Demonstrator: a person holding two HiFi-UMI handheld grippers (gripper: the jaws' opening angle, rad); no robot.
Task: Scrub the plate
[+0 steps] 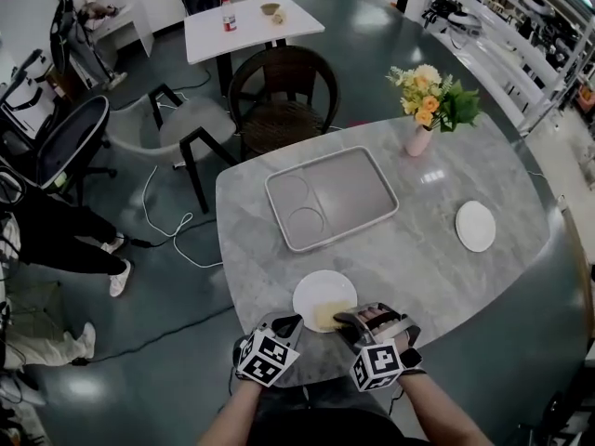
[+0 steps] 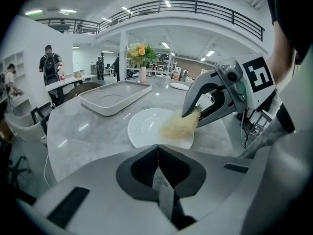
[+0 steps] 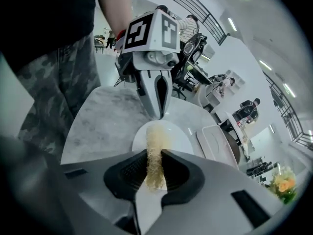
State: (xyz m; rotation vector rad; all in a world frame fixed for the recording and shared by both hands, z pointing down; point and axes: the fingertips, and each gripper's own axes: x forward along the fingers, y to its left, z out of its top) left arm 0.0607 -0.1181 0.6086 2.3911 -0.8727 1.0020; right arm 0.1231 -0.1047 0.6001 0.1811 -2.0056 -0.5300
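A white plate [image 1: 314,292] lies near the front edge of the marble table [image 1: 409,268]. A yellowish fibrous scrubber [image 1: 328,316] rests on the plate's near right part, and my right gripper [image 1: 348,320] is shut on it. In the right gripper view the scrubber [image 3: 155,151] sticks out from between the jaws onto the plate [image 3: 180,140]. My left gripper [image 1: 286,325] is shut with nothing between its jaws, and its tips [image 3: 160,112] stand at the plate's near-left rim. The left gripper view shows the plate [image 2: 145,126], the scrubber [image 2: 178,127] and the right gripper [image 2: 196,112].
A grey tray [image 1: 363,170] sits in the middle of the table. A smaller white plate [image 1: 475,226] lies at the right, and a vase of flowers [image 1: 420,137] stands at the back. A dark chair [image 1: 284,96] is behind the table. The table's edge runs just under both grippers.
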